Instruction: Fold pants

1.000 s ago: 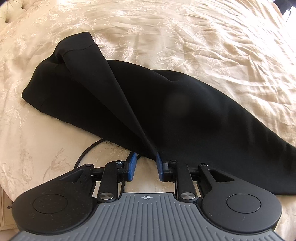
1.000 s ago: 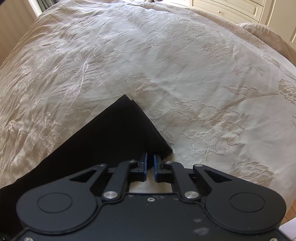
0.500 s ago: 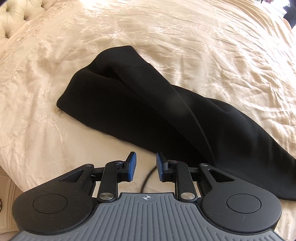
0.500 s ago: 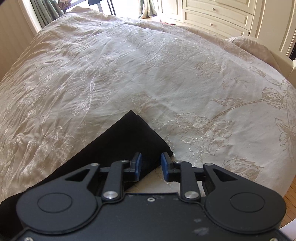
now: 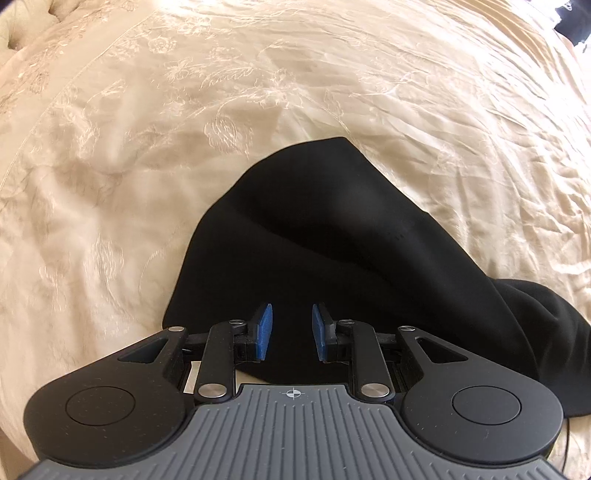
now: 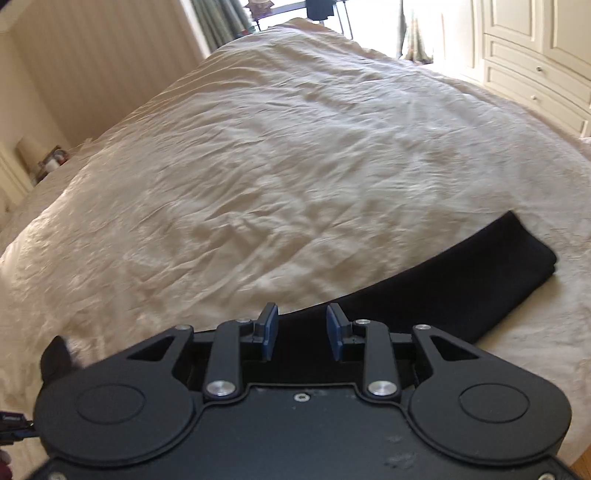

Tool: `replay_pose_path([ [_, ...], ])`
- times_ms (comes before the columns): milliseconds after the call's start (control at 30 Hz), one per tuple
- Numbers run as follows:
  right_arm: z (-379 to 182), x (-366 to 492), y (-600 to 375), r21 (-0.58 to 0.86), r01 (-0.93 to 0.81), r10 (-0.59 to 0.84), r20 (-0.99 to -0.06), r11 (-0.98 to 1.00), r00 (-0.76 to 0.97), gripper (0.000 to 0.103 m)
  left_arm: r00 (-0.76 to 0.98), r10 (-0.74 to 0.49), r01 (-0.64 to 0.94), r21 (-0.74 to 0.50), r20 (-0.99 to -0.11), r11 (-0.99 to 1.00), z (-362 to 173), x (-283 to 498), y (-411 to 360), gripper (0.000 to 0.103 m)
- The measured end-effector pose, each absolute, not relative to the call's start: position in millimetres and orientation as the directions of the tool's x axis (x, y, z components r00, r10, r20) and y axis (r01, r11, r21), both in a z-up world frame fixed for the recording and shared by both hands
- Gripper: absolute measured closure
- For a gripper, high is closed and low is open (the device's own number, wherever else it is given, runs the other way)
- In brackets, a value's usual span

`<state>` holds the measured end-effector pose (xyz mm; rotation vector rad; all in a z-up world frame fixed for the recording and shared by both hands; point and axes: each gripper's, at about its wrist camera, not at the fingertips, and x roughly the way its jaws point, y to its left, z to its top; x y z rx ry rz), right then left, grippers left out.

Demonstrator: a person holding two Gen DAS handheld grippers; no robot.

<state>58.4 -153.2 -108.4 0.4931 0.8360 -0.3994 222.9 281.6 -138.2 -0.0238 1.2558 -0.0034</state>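
Black pants [image 5: 332, 240] lie bunched on a cream embroidered bedcover [image 5: 147, 147], their rounded end pointing away from me. My left gripper [image 5: 291, 325] hovers over the near part of that dark cloth. Its blue pads stand apart with nothing pinched between them. In the right wrist view the pants [image 6: 461, 291] stretch as a folded strip to a squared end at the right. My right gripper [image 6: 301, 328] is above the strip's near edge. Its jaws are opening, and no cloth is gripped between the pads.
The bedcover [image 6: 258, 166] spreads wide beyond the pants in both views. A tufted headboard [image 5: 22, 22] shows at the top left. White drawers [image 6: 535, 55] stand past the bed's right side, curtains [image 6: 221, 18] at the back, and a lamp [image 6: 33, 151] on the left.
My right gripper opened off the pants' corner and swung up and left, so the squared end now lies far right. My left gripper slid across until the rounded end lies straight ahead.
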Motion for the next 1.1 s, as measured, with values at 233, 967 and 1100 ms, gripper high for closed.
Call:
replay_pose_path([
  [233,-121.6,150.4,-31.3,0.448,0.284,0.192,-0.759,0.848,0.623,0.068,0.311,-0.050,0.033,-0.041,-0.949,0.999,-147.6,259.4,306.0,0.080],
  [967,-222.1,329.8,114.3,0.479,-0.035,0.472,-0.846,0.877,0.248,0.060,0.172,-0.114,0.065,-0.104,-0.978,0.992,-205.4,269.9,339.9,0.080],
  [1100,-207.0,326.6,120.9,0.531,-0.072,0.529,-0.805,0.845,0.268,0.089,0.196,-0.180,0.030,-0.177,-0.964,0.984,-188.9,275.0,351.8,0.080],
])
